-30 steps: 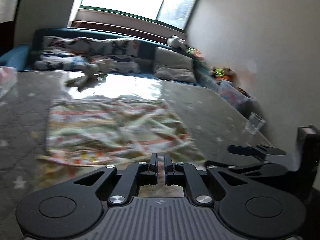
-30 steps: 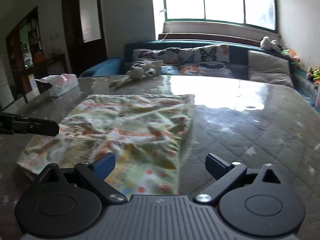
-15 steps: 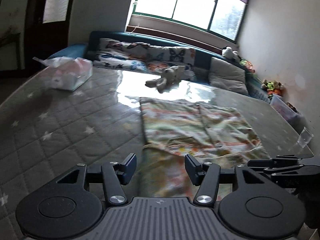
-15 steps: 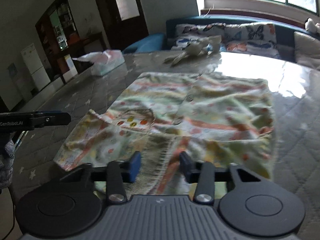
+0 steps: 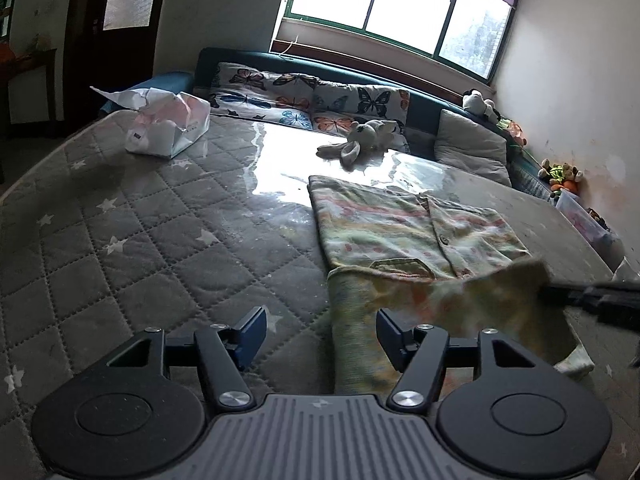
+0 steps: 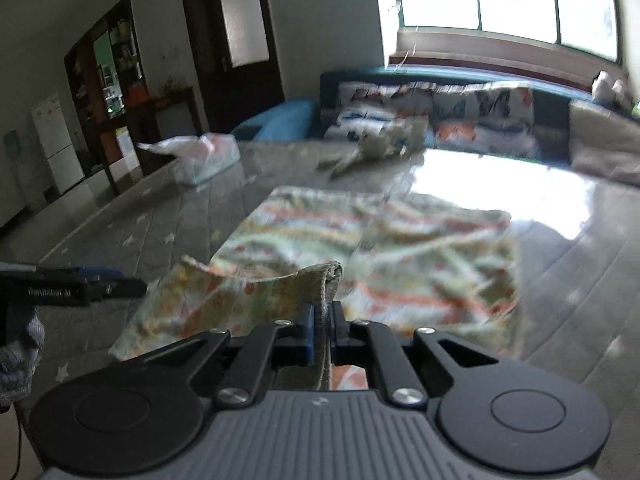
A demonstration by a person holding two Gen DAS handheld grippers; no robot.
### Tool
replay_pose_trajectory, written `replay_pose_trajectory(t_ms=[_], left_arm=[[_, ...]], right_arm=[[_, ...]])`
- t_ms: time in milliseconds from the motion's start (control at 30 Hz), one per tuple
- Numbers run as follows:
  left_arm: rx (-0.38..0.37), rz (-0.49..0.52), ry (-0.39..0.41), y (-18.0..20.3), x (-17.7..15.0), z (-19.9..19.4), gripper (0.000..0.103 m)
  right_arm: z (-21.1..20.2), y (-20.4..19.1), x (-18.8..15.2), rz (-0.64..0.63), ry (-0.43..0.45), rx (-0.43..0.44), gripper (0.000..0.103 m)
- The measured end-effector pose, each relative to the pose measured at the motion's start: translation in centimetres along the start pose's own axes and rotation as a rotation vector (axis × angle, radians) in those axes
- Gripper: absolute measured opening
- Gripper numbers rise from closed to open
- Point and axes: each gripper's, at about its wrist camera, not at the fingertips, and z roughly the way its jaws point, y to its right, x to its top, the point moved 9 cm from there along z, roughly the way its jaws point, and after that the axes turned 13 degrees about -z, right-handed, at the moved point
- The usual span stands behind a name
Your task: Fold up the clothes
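A pale patterned shirt (image 5: 404, 228) with buttons and a pocket lies spread on the grey quilted table (image 5: 132, 232). My left gripper (image 5: 318, 330) stands open just above the table at the shirt's near left edge, nothing between its fingers. My right gripper (image 6: 322, 330) is shut on the shirt's ribbed sleeve cuff (image 6: 326, 276), which is lifted off the table. In the left wrist view that right gripper (image 5: 592, 294) reaches in from the right, with the lifted sleeve (image 5: 472, 300) hanging from it. The left gripper (image 6: 76, 286) shows at the left edge of the right wrist view.
A tissue pack (image 5: 168, 124) sits at the table's far left and a plush rabbit (image 5: 362, 142) at the far edge. A sofa with butterfly cushions (image 5: 304, 96) runs behind. Toys and a plastic bin (image 5: 580, 212) line the right wall.
My left gripper has opened wide and swung to the shirt's left edge. My right gripper has shut on the sleeve cuff and lifted it.
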Motion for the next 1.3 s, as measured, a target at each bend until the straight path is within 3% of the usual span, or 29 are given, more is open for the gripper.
replay_pose_trajectory(t_ms=[300,433,500,633,733,933,1033,1300], left_arm=[[0.018,0.036,-0.012,1.0,-0.1,1.0,0.065],[0.000,0.084,0.009,2.7,0.5,1.1,0.062],[-0.025,0.109,0.013,3.7,0.7,1.3,0.049],[-0.091,0.144,-0.015,5.5,0.5,2.3,0.036],[-0.121,0.154,-0.056,6.5,-0.2,3.2,0.034],[-0.136,0.174,-0.118,7.2,-2.1,4.1,0.036],[-0.150,0.163,-0.106,7.2,-1.9,3.7,0.036],[-0.100,0.141,-0.092,5.0,0.0,4.7,0.034]], right_arm=[[0.6,3.2,-2.7,0.044,-0.069,-0.105,0.007],[1.1,3.8,-3.5,0.043,-0.083,-0.130,0.012],[0.9,4.0,-3.4,0.048,-0.068,-0.132,0.014],[1.1,3.6,-2.4,0.032,-0.027,-0.093,0.021],[1.8,3.0,-2.3,0.015,-0.035,-0.080,0.034],[1.8,2.9,-3.1,0.023,-0.047,-0.074,0.034],[1.6,3.0,-3.4,0.022,-0.052,-0.073,0.034],[1.5,2.9,-3.1,0.017,-0.034,-0.053,0.035]])
